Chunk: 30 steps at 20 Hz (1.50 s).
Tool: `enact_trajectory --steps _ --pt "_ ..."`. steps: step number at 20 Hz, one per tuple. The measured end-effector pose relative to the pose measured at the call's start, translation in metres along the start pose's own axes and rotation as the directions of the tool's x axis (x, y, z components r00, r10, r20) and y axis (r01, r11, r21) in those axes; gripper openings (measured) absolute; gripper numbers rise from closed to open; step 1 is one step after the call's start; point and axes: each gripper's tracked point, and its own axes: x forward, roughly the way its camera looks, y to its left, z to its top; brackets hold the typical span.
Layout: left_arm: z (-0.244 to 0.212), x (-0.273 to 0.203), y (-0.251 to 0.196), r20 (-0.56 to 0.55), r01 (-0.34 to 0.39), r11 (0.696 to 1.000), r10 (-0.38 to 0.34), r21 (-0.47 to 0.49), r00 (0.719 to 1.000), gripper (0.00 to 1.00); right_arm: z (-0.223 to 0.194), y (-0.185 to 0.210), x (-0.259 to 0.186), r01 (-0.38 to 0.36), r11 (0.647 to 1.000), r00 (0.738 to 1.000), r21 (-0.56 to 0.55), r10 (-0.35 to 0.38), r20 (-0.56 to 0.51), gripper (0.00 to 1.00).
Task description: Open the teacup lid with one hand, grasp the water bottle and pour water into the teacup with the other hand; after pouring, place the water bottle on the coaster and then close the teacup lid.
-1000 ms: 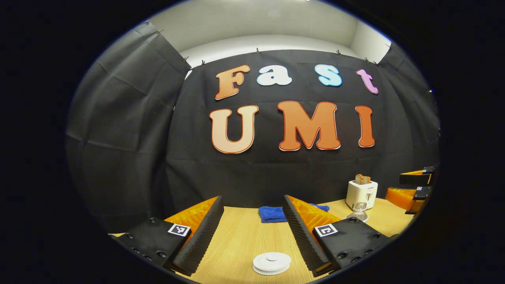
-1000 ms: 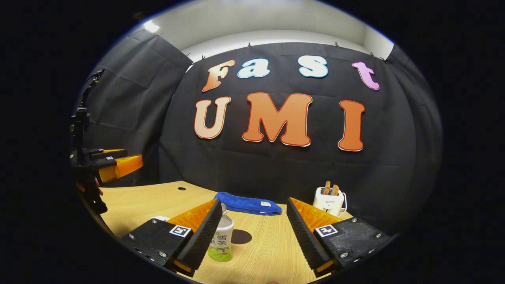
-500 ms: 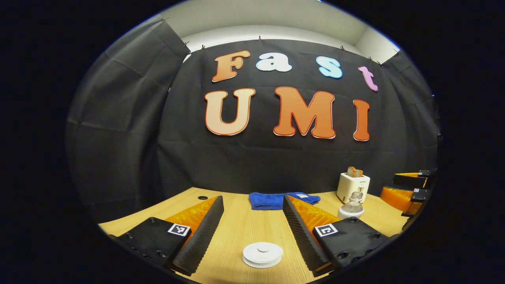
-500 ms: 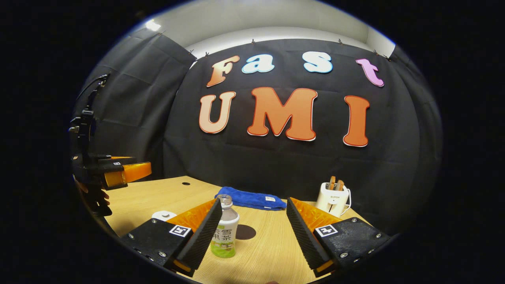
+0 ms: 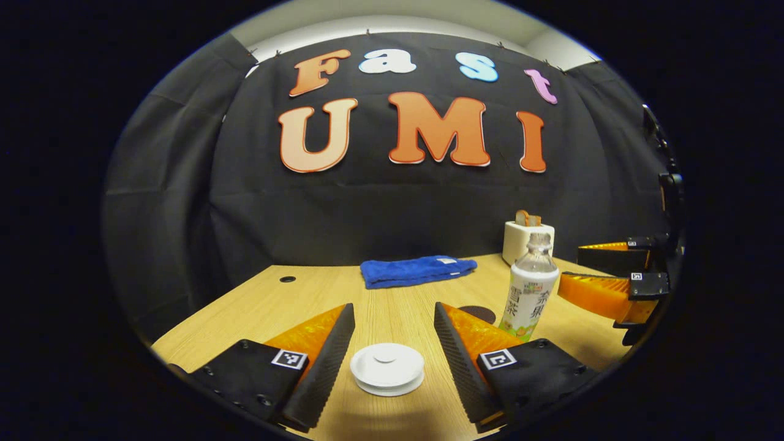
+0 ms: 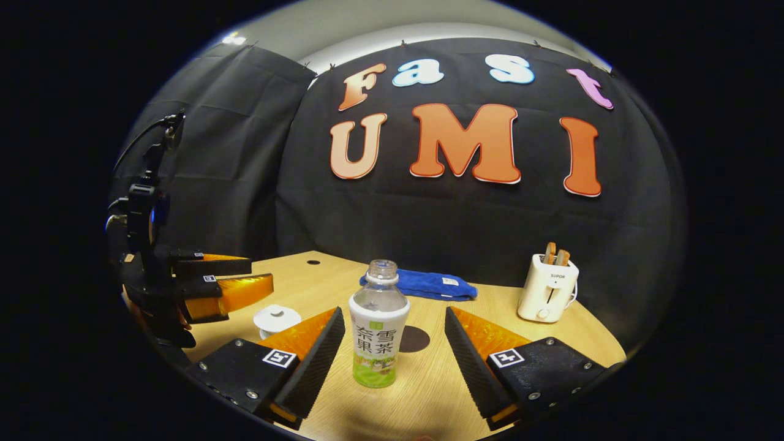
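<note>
Printed stuff on the table, not much of it

The water bottle (image 6: 379,334) wears a white wrap label with big dark characters in two columns above a green band, facing the near side. The toaster (image 6: 546,288), far right, has one small dark brand word on its front. The blue towel (image 6: 429,285) at the far edge carries a little white tag (image 6: 450,281) — too small to read. The left gripper (image 5: 393,306) and right gripper (image 6: 393,313) each bear square black-and-white code markers on their fingers — patterns, no letters.

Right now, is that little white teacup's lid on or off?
On. The white lid sits flat on the teacup, between the open left tongs, untouched.
</note>
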Motion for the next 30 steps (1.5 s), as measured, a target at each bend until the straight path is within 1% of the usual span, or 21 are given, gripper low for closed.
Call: enact_trajectory --steps 2,3,4,5,7,8,9,11,13,14,16,18,19,20,23,24,25,26,27,29,30 --pt "-0.019 0.007 -0.004 -0.045 0.016 1.000 -0.016 0.001 0.999 0.83 -0.010 0.002 0.005 -0.010 1.000 1.000 0.002 0.010 -0.023 0.98" --pt "-0.025 0.011 -0.005 -0.067 0.015 1.000 -0.015 0.000 0.998 0.83 -0.014 0.003 0.006 -0.013 1.000 0.999 0.003 0.013 -0.035 0.99" --pt "-0.033 0.016 -0.004 -0.085 0.010 1.000 -0.010 0.000 0.996 0.77 -0.019 0.004 0.010 -0.017 1.000 0.999 0.001 0.017 -0.045 0.99" --pt "-0.038 0.019 -0.003 -0.104 0.006 1.000 -0.006 -0.001 0.995 0.74 -0.021 0.004 0.012 -0.019 1.000 0.998 -0.002 0.019 -0.052 0.99" --pt "-0.046 0.025 0.002 -0.128 -0.002 1.000 0.001 -0.003 0.992 0.72 -0.025 0.004 0.017 -0.023 1.000 0.998 -0.007 0.023 -0.062 0.99" --pt "-0.049 0.028 0.004 -0.138 -0.007 1.000 0.007 -0.003 0.990 0.70 -0.027 0.005 0.019 -0.026 1.000 0.997 -0.007 0.026 -0.067 0.99" --pt "-0.052 0.030 0.006 -0.146 -0.015 1.000 0.015 -0.002 0.989 0.71 -0.029 0.006 0.021 -0.033 0.999 0.997 -0.006 0.032 -0.071 0.99" --pt "-0.058 0.034 0.009 -0.168 -0.025 1.000 0.024 -0.001 0.985 0.64 -0.033 0.010 0.025 -0.044 0.999 0.996 -0.007 0.044 -0.076 0.99" --pt "-0.063 0.036 0.014 -0.190 -0.036 0.999 0.037 0.011 0.981 0.66 -0.037 0.013 0.029 -0.054 0.998 0.995 -0.015 0.052 -0.088 0.99" --pt "-0.064 0.037 0.020 -0.194 -0.051 0.999 0.053 0.018 0.980 0.63 -0.040 0.014 0.030 -0.057 0.998 0.994 -0.020 0.055 -0.092 0.99" --pt "-0.067 0.039 0.023 -0.203 -0.062 0.998 0.065 0.020 0.977 0.39 -0.042 0.017 0.032 -0.065 0.998 0.993 -0.025 0.062 -0.096 0.99" --pt "-0.068 0.041 0.022 -0.205 -0.052 0.998 0.056 0.025 0.977 0.39 -0.046 0.020 0.035 -0.072 0.997 0.993 -0.024 0.069 -0.101 0.99" --pt "-0.065 0.040 0.022 -0.196 -0.063 0.998 0.067 0.025 0.978 0.44 -0.047 0.021 0.036 -0.073 0.997 0.992 -0.022 0.071 -0.104 0.99" --pt "-0.066 0.042 0.024 -0.200 -0.064 0.998 0.067 0.019 0.978 0.36 -0.048 0.021 0.037 -0.076 0.997 0.992 -0.019 0.074 -0.106 0.99" --pt "-0.064 0.040 0.024 -0.190 -0.059 0.998 0.060 0.010 0.980 0.36 -0.051 0.020 0.040 -0.076 0.997 0.991 -0.015 0.074 -0.113 0.99" --pt "-0.065 0.043 0.024 -0.188 -0.057 0.998 0.058 0.008 0.980 0.30 -0.050 0.019 0.041 -0.075 0.997 0.991 -0.014 0.073 -0.114 0.99" --pt "-0.063 0.042 0.026 -0.181 -0.063 0.998 0.062 0.005 0.982 0.30 -0.051 0.017 0.043 -0.074 0.997 0.991 -0.012 0.072 -0.117 0.99" --pt "-0.059 0.042 0.028 -0.167 -0.068 0.998 0.067 0.000 0.984 0.27 -0.052 0.016 0.044 -0.073 0.997 0.990 -0.010 0.071 -0.119 0.99" --pt "-0.053 0.041 0.030 -0.148 -0.077 0.997 0.076 -0.004 0.986 0.30 -0.053 0.016 0.045 -0.074 0.997 0.990 -0.007 0.072 -0.122 0.99" --pt "-0.039 0.039 0.038 -0.107 -0.100 0.995 0.098 -0.013 0.989 0.30 -0.055 0.017 0.046 -0.076 0.997 0.989 0.001 0.076 -0.130 0.99" --pt "-0.033 0.037 0.042 -0.089 -0.112 0.994 0.110 -0.017 0.990 0.34 -0.057 0.017 0.046 -0.077 0.997 0.988 0.005 0.077 -0.135 0.99"
